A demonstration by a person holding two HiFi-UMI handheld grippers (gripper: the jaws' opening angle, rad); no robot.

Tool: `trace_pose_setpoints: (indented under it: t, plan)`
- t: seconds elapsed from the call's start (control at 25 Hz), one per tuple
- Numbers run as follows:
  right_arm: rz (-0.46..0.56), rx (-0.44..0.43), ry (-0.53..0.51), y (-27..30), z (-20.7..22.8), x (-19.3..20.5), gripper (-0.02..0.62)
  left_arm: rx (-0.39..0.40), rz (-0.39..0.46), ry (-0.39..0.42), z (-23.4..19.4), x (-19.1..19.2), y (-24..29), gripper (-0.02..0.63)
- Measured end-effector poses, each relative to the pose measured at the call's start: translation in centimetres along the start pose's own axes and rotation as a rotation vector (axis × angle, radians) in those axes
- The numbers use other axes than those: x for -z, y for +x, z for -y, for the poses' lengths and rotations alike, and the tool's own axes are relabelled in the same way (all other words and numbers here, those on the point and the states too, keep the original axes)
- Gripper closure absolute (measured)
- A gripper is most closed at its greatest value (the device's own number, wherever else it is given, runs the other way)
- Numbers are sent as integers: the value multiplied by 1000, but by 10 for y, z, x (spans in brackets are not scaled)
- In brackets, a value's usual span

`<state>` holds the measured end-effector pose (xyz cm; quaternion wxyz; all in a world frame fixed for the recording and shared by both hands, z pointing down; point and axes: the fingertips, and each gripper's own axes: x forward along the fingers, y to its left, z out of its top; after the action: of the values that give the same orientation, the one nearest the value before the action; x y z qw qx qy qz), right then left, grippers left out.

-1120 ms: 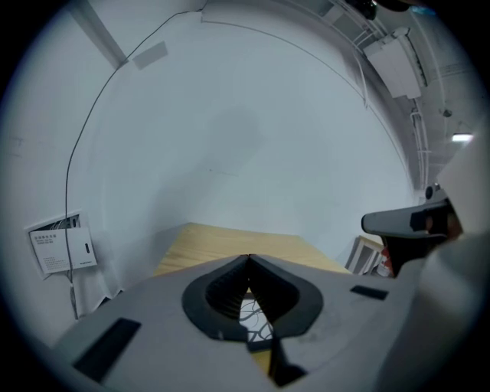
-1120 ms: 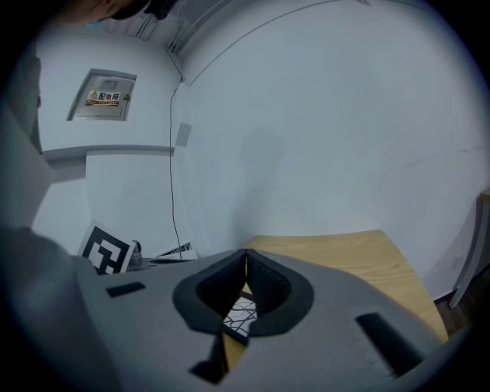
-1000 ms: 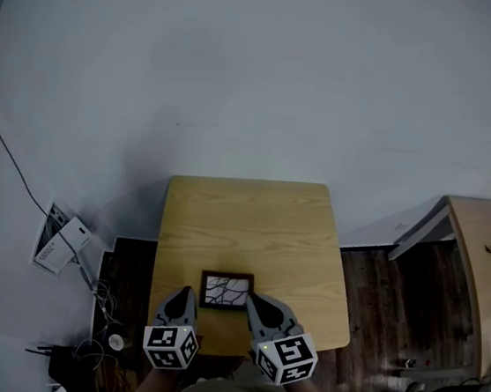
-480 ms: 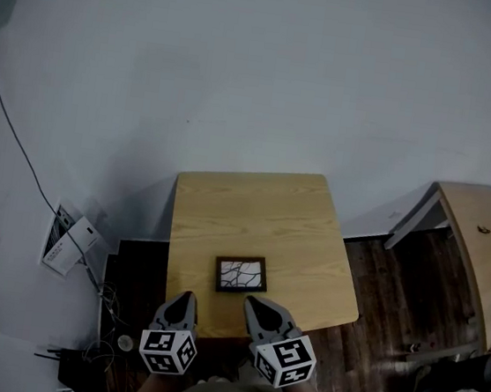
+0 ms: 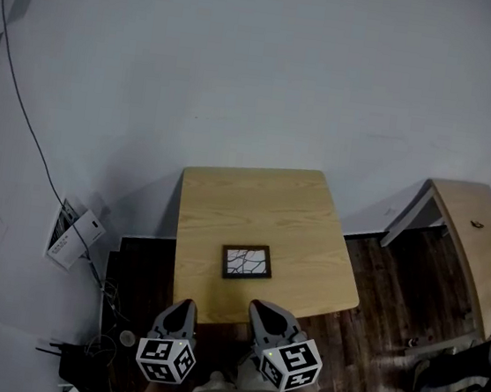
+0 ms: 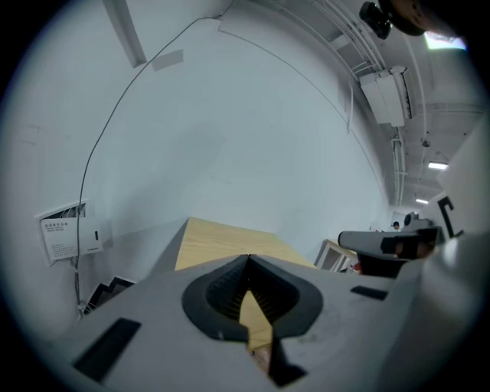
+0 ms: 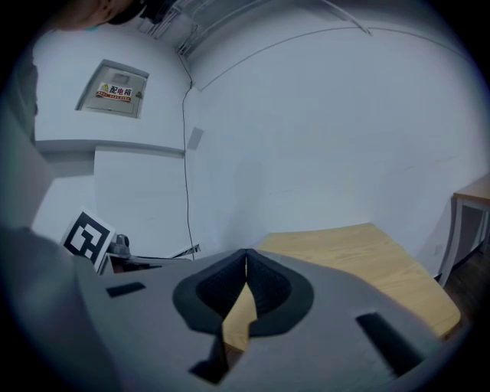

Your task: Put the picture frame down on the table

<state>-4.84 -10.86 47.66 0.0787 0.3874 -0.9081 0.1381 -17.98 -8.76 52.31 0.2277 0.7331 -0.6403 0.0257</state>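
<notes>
A small dark picture frame [image 5: 247, 262] with a white, black-lined picture lies flat on the wooden table [image 5: 226, 206], near its front edge. My left gripper [image 5: 181, 309] hangs below the table's front edge, left of the frame, jaws shut and empty. My right gripper [image 5: 262, 312] is beside it to the right, also shut on nothing and apart from the frame. In the left gripper view the gripper [image 6: 248, 258] points over the table [image 6: 222, 239]. The right gripper view has its gripper [image 7: 246, 255] before the table [image 7: 360, 253]. The frame is hidden in both gripper views.
A second wooden table [image 5: 476, 237] stands at the right over dark wood flooring [image 5: 391, 315]. A white box with papers [image 5: 72, 236] and cables [image 5: 107, 307] lie on the floor at the left. A light wall [image 5: 244, 66] rises behind the table.
Both grippers have drawn back from the frame toward me, off the table's front edge. The frame stays flat on the table.
</notes>
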Motion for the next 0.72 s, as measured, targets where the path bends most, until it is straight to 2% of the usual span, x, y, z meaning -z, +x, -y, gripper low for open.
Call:
trace_pose_setpoints:
  t: [0.36, 0.72]
  plan:
    - [15, 3, -9, -26, -27, 7, 595, -4, 18, -20, -7, 8, -41, 602]
    - [22, 24, -56, -36, -36, 11, 595, 3, 18, -25, -9, 11, -54, 603]
